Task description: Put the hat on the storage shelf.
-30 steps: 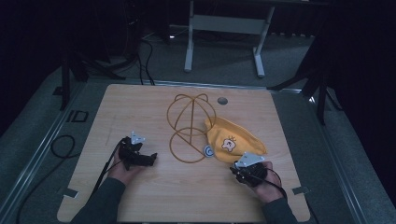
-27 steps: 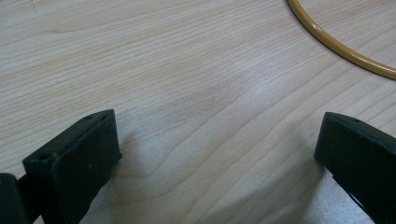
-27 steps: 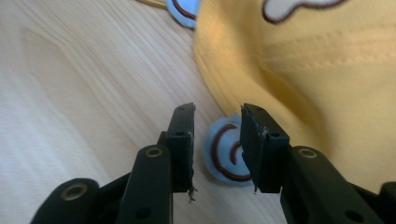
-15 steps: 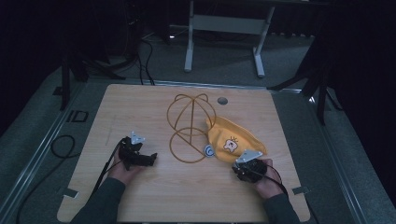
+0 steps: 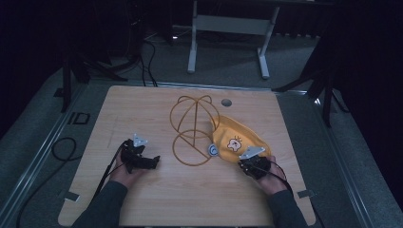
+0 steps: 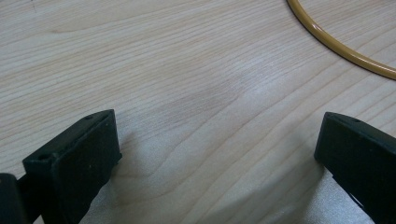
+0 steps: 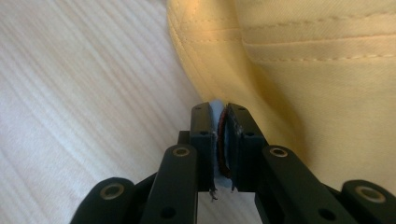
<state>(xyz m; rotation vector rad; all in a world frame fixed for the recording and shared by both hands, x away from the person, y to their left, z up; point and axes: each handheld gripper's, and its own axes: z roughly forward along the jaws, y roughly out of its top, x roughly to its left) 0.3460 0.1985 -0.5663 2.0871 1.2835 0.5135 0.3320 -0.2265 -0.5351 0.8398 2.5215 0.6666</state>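
Note:
A yellow cap [image 5: 237, 137] with a small cartoon print lies right of centre on the wooden table [image 5: 142, 118]. It rests beside a yellow wire frame [image 5: 192, 123] of loops. My right gripper [image 5: 244, 161] sits at the cap's near edge. In the right gripper view its jaws have just been closing and now stand shut [image 7: 219, 109]. The tips touch the cap's stitched rim [image 7: 303, 70], and no fabric shows between the pads. My left gripper [image 5: 154, 163] rests on the table left of the frame, jaws wide open [image 6: 219, 154] over bare wood. A bend of the wire [image 6: 336, 44] lies beyond it.
A small round blue and white badge [image 5: 212, 150] lies between the frame's lower loop and the cap. A grey cable hole [image 5: 226, 102] is set in the table's far side. Cables trail off the left edge, and a white stand [image 5: 228, 23] rises behind the table.
The right gripper has edged slightly toward the cap's near edge. The left hand and gripper have stayed where they were.

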